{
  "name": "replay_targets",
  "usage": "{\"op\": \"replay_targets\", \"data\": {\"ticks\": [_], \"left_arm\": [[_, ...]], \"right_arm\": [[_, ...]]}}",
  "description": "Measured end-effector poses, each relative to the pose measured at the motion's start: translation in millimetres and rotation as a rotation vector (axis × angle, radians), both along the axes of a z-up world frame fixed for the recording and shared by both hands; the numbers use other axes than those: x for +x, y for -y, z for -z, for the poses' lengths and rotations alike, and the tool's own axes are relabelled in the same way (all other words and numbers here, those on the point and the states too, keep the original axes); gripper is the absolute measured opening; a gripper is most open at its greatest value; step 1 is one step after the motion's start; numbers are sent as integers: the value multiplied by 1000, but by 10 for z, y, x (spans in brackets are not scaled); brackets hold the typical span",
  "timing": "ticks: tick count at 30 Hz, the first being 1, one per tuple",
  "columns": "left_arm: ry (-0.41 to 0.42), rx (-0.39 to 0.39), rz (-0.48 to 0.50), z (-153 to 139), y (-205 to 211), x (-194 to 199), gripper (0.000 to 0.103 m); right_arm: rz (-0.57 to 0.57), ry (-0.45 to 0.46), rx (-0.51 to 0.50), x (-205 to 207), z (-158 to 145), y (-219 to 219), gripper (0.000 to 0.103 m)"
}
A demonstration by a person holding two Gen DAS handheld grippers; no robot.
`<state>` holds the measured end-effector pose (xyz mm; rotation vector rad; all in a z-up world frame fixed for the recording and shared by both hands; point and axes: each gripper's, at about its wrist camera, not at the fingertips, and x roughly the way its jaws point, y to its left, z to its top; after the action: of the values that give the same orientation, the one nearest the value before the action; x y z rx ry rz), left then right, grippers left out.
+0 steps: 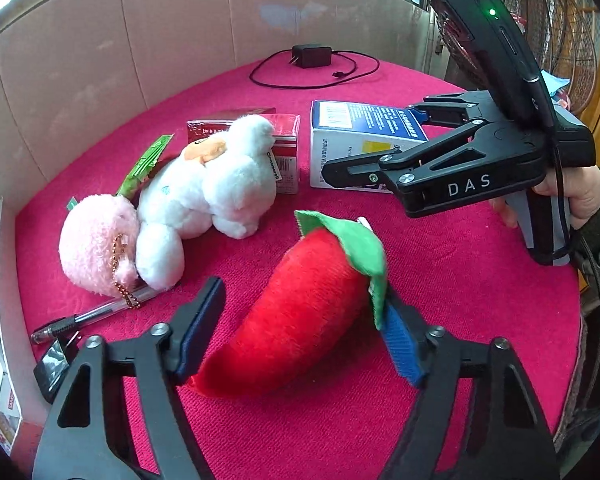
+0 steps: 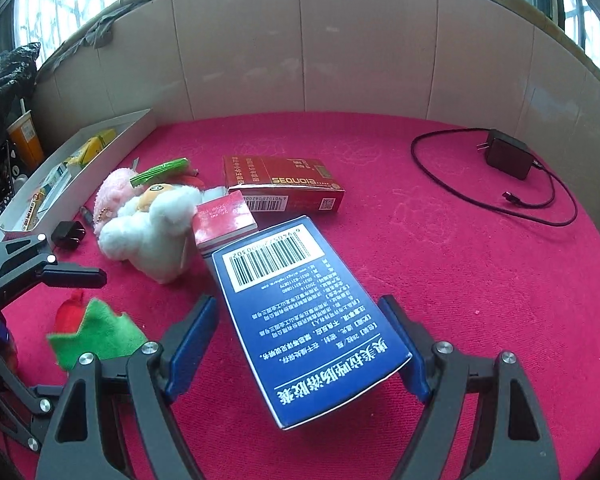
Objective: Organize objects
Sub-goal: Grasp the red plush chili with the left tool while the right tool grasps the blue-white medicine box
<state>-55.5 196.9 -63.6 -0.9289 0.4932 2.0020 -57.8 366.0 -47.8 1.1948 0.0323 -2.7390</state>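
A red plush fruit (image 1: 300,312) with a green felt leaf (image 2: 96,332) lies on the pink cloth. My left gripper (image 1: 304,300) straddles it. Its jaws are apart; the right pad meets the leaf and the left pad is near the red tip, but the plush is not squeezed. A blue and white box (image 2: 308,320) with a barcode lies between the pads of my right gripper (image 2: 296,304). Cloth shows between the left pad and the box, so that gripper is open. In the left wrist view the right gripper (image 1: 372,140) reaches over the same box (image 1: 352,128).
A white and pink plush toy (image 1: 204,184) lies left of the box, with red cartons (image 2: 284,188) behind it, a green packet (image 1: 144,164) and a pen (image 1: 88,316). A black charger with its cable (image 2: 508,156) is far right. A white tray (image 2: 80,168) stands left. A cardboard wall (image 1: 172,40) rings the table.
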Motion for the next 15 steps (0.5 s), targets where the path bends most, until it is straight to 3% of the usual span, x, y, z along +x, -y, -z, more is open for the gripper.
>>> {"op": "replay_targets", "data": {"ticks": [5, 7, 8, 11, 15], "left_arm": [[-5, -17, 9, 31, 12, 71, 55], [12, 4, 3, 16, 52, 63, 47], [24, 16, -3, 5, 76, 60, 45], [63, 73, -26, -51, 188, 59, 39], [104, 158, -54, -157, 370, 80, 39]], "right_arm": [[-21, 17, 40, 30, 21, 66, 77], [-31, 32, 69, 56, 58, 116, 52], [-36, 39, 69, 76, 71, 131, 50], [-31, 34, 57, 163, 46, 156, 49], [11, 7, 4, 338, -24, 129, 49]]}}
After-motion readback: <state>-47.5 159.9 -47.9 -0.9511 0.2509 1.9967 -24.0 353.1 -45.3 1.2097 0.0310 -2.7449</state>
